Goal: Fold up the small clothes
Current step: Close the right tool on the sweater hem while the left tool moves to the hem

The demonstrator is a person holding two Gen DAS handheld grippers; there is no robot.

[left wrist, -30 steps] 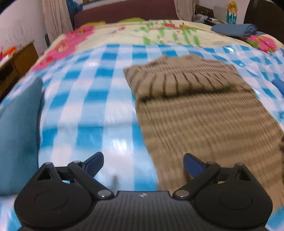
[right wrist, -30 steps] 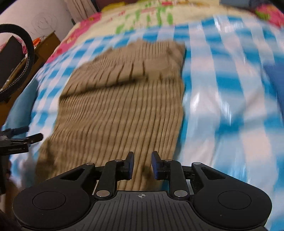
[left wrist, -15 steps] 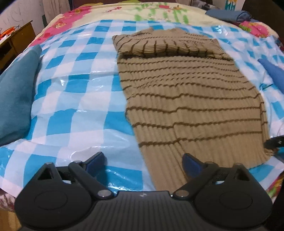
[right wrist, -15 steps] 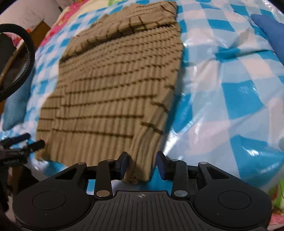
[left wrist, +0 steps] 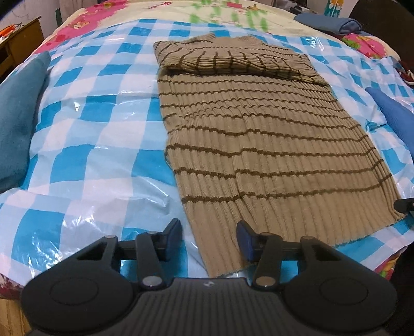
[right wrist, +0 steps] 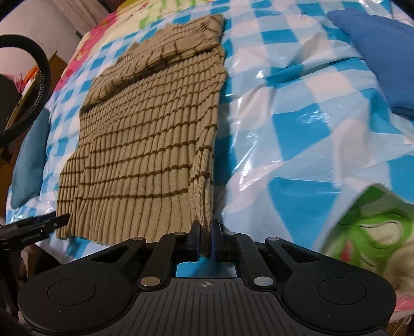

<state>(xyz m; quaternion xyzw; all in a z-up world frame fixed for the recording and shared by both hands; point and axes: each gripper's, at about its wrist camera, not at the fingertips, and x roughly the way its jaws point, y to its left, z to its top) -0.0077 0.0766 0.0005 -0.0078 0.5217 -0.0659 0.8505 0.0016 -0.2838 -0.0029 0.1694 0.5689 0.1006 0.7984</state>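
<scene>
A tan ribbed sweater (left wrist: 258,144) with thin brown stripes lies flat on the blue-and-white checked plastic sheet (left wrist: 103,129), its top part folded down over the body. My left gripper (left wrist: 210,236) straddles the sweater's near left hem corner. Its jaws are closing, and the pads stand apart from the fabric. My right gripper (right wrist: 205,239) is at the near right hem corner of the sweater (right wrist: 145,144). Those jaws are closing too, with the hem pinched between the pads. Each gripper's tip shows at the edge of the other's view.
A teal pillow (left wrist: 18,124) lies to the left of the sweater and a blue cloth (left wrist: 396,116) to the right. A folded blue garment (left wrist: 331,23) sits at the bed's far right. The bed's near edge runs just under both grippers.
Both grippers drew back to the sweater's near hem. The left jaws narrowed around the left corner. The right jaws opened a little, then closed on the right corner.
</scene>
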